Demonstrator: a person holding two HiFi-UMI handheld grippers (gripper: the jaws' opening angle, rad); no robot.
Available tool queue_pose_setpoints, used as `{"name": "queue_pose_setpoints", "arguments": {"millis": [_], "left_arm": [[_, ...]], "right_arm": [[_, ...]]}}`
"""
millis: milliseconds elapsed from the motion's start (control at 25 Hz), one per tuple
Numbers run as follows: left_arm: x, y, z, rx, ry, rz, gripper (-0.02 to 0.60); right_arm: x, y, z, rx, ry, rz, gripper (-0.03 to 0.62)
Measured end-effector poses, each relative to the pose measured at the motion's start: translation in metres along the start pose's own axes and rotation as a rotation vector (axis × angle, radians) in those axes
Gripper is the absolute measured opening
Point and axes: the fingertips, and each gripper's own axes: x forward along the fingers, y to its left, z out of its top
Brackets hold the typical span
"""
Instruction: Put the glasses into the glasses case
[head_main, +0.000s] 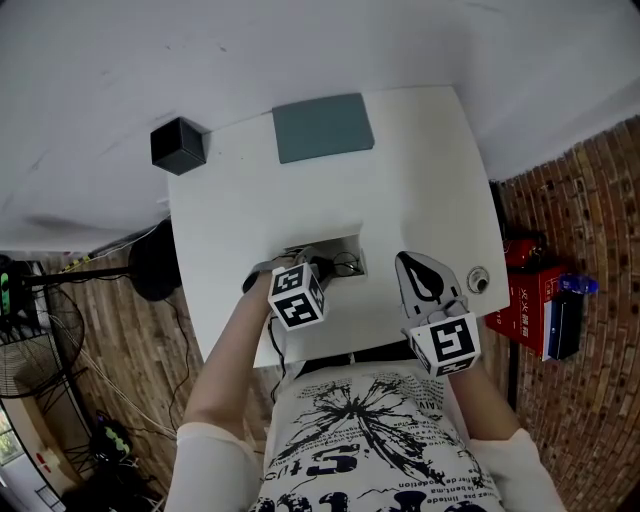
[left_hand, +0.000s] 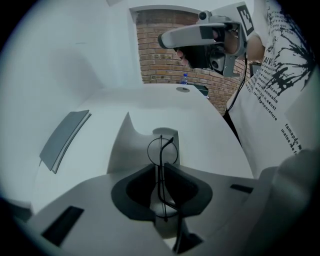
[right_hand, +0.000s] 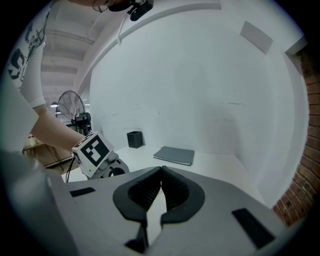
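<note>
Thin wire-rimmed glasses (head_main: 346, 265) (left_hand: 162, 150) rest in the open grey glasses case (head_main: 350, 243) (left_hand: 134, 145) near the front of the white table (head_main: 420, 180). My left gripper (head_main: 318, 263) (left_hand: 162, 176) points steeply down over the case. Its jaws stand slightly apart with the wire frame running between them, and the pads do not press on it. My right gripper (head_main: 410, 263) (right_hand: 161, 172) hovers to the right of the case, shut with nothing in it. It also shows at the top of the left gripper view (left_hand: 202, 37).
A flat grey pad (head_main: 322, 127) (right_hand: 175, 155) lies at the table's far side, with a black box (head_main: 178, 146) (right_hand: 134, 139) at the far left corner. A small round metal piece (head_main: 478, 280) sits near the right edge. Red boxes (head_main: 530, 300) stand on the floor at the right.
</note>
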Motion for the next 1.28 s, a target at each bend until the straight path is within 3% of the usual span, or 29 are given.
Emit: {"name": "queue_pose_setpoints", "arguments": {"millis": [160,440,680,840,1000,1280], "left_arm": [[-0.008,0.005,0.003,-0.016,-0.032,0.003,0.130],[-0.052,0.024,0.020,-0.125,-0.201,0.105,0.146],[-0.115,0.039,0.036,-0.231,-0.381,0.284,0.139],[-0.163,0.049,0.032,-0.324,-0.503,0.447,0.074],[-0.207,0.048,0.024,-0.396,-0.585,0.581,0.053],[-0.269,0.028,0.013,-0.483,-0.720,0.729,0.020]], "right_arm": [[0.002,0.001,0.002,-0.008,0.002,-0.004,0.015],[0.005,0.009,0.017,-0.033,-0.021,-0.001,0.015],[0.003,0.019,0.036,-0.064,-0.059,0.011,0.015],[0.003,0.030,0.050,-0.082,-0.087,0.021,0.015],[0.000,0.038,0.062,-0.093,-0.112,0.029,0.015],[-0.011,0.050,0.077,-0.123,-0.155,0.049,0.015]]}}
